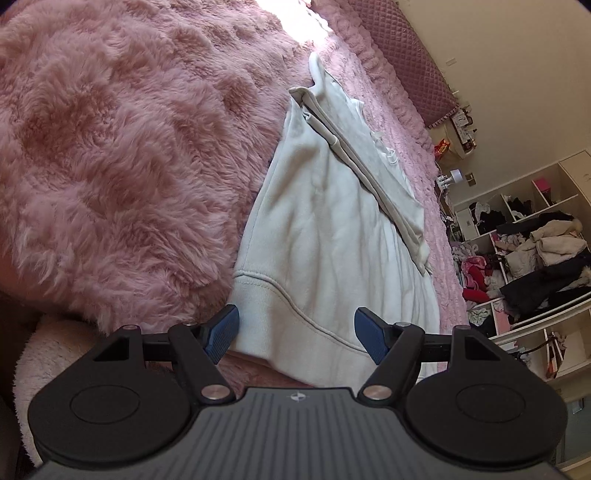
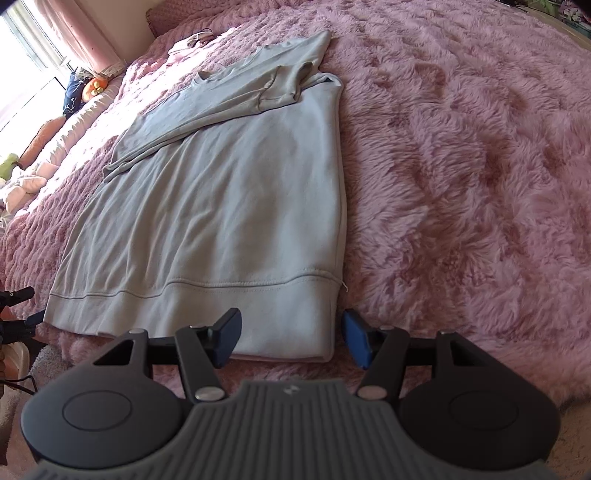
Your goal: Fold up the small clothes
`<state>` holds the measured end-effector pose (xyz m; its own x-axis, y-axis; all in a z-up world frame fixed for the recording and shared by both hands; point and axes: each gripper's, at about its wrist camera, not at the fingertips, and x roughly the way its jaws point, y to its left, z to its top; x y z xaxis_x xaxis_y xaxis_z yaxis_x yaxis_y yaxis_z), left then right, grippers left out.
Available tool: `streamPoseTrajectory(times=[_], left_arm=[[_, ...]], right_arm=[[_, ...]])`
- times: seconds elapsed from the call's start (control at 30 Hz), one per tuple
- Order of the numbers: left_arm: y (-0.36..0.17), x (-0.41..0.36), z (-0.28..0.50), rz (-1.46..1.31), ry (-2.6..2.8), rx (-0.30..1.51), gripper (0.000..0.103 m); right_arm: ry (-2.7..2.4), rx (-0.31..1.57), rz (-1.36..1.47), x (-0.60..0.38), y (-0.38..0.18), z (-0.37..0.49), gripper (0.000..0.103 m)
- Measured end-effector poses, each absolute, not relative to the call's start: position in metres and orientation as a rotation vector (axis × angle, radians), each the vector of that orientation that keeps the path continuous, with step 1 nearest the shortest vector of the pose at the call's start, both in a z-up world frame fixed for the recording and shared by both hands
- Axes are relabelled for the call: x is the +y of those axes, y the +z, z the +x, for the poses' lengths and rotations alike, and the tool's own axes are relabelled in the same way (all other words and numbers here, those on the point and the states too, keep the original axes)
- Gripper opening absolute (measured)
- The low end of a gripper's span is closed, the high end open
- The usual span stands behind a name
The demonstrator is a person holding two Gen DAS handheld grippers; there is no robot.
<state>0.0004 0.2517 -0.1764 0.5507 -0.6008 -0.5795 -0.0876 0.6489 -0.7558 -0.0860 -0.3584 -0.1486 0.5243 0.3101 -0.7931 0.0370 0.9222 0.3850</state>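
Observation:
A pale long-sleeved sweatshirt (image 1: 325,229) lies flat on a fluffy pink blanket (image 1: 110,147), its sleeves folded across the upper body. My left gripper (image 1: 295,332) is open and low over the ribbed hem near one bottom corner, with the hem's cloth between its blue pads (image 1: 221,334). In the right wrist view the same sweatshirt (image 2: 229,206) spreads away from me over the blanket (image 2: 461,166). My right gripper (image 2: 291,338) straddles the other bottom corner of the hem, one finger over the cloth and one just off its side edge. Its pads stand apart from the fabric.
A quilted pink headboard (image 1: 406,55) lines the bed's far side, with white shelves (image 1: 535,258) stuffed with clothes beyond it. Cushions and soft toys (image 2: 74,92) sit by a curtained window (image 2: 81,33). Bare blanket stretches wide to the right of the sweatshirt.

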Motion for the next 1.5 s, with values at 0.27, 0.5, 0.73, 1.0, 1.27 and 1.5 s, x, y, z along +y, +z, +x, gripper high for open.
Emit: streamPoseTrajectory(times=[0.27, 0.5, 0.73, 1.0, 1.27, 1.5], left_arm=[[-0.195, 0.251, 0.006, -0.925, -0.372, 0.995, 0.086], [-0.202, 0.251, 0.015, -0.974, -0.411, 1.01, 0.088], [-0.203, 0.254, 0.015, -1.022, -0.457, 1.009, 0.088], [-0.212, 0.26, 0.015, -1.034, -0.433, 1.036, 0.084], [-0.186, 0.272, 0.018, -0.901, -0.361, 0.998, 0.083], [-0.206, 0.268, 0.027, -0.962, -0.424, 1.063, 0.083]], right_arm=[[0.195, 1.044, 0.384, -0.35, -0.157, -0.081, 0.062], [0.194, 1.055, 0.417, -0.352, -0.161, -0.077, 0.063], [0.218, 1.043, 0.53, -0.363, -0.16, -0.076, 0.062], [0.194, 1.04, 0.629, -0.372, -0.166, -0.074, 0.062], [0.196, 1.055, 0.568, -0.365, -0.165, -0.071, 0.061], [0.199, 1.054, 0.57, -0.363, -0.166, -0.07, 0.062]])
